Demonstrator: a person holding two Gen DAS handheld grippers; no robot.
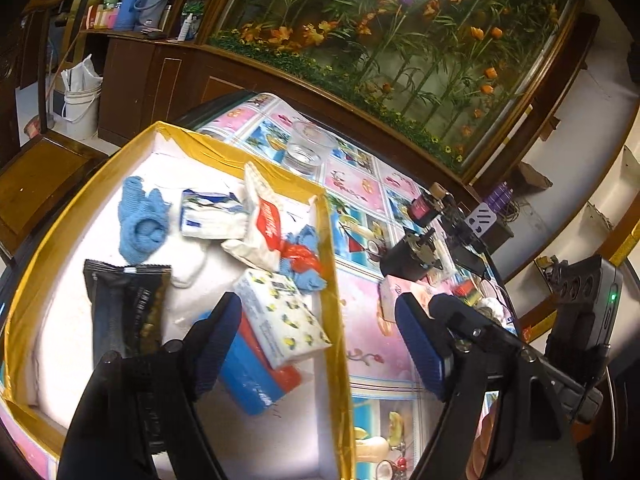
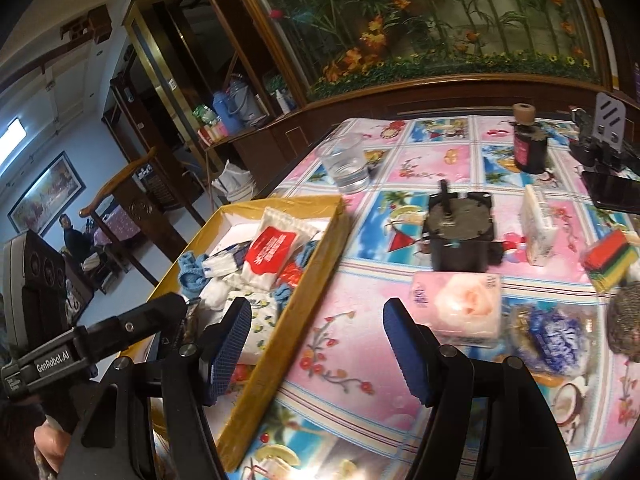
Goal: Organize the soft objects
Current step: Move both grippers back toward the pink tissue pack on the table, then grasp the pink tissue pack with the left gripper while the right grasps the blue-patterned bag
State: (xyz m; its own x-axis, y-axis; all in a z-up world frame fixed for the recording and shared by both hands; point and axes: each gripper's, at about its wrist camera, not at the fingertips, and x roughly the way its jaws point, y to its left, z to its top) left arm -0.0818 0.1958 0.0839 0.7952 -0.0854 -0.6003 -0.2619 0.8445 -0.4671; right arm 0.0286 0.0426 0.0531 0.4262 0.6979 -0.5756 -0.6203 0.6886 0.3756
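Observation:
A gold-rimmed box lined in white holds soft items: a blue knit glove, a white-and-blue tissue pack, a red-and-white packet, a lemon-print tissue pack, a black pouch and a blue-and-red pack. My left gripper is open and empty, straddling the box's right wall. My right gripper is open and empty over the tablecloth beside the box. A pink tissue pack and a blue-and-white bag lie just right of it.
On the patterned tablecloth stand a clear glass, a black motor block, a dark bottle, a white box, a striped sponge stack, a metal scourer and a phone. A wooden cabinet stands behind.

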